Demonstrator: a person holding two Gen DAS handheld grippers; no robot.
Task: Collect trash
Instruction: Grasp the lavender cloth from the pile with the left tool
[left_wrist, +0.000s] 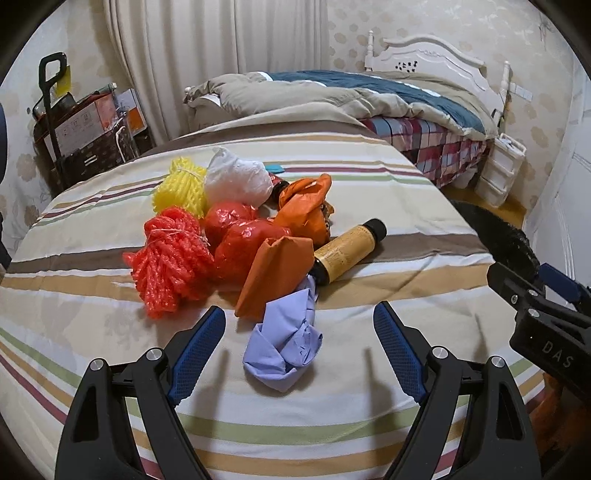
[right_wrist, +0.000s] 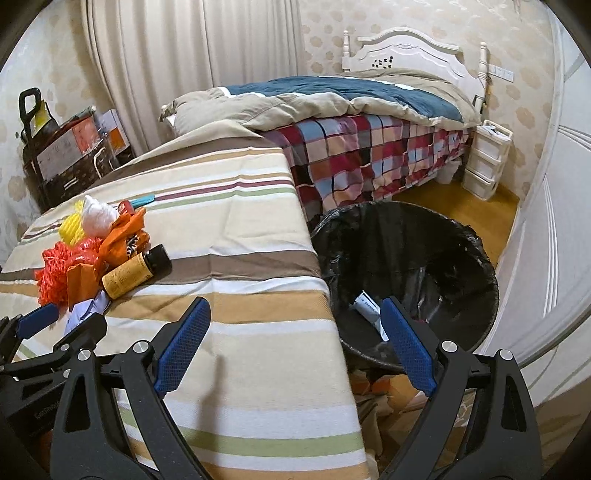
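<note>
**Both claws empty beside the pile of trash**

The left gripper (left_wrist: 299, 332) is hanging over the striped cloth (left_wrist: 369, 192) with its jaws apart, nothing between the pads; a crumpled lilac glove (left_wrist: 284, 343) is lying on the cloth just ahead of it. Behind the glove the rest of the trash is sitting in a heap: red netting (left_wrist: 170, 258), yellow netting (left_wrist: 183, 190), a white bag (left_wrist: 236, 179), orange bags (left_wrist: 291, 236) and a brown bottle (left_wrist: 349, 251) lying on its side. The right gripper (right_wrist: 295, 332) is also standing wide apart and empty, straddling the cloth's edge and the black-lined bin (right_wrist: 424, 258), where a white scrap (right_wrist: 367, 304) is lying.
</note>
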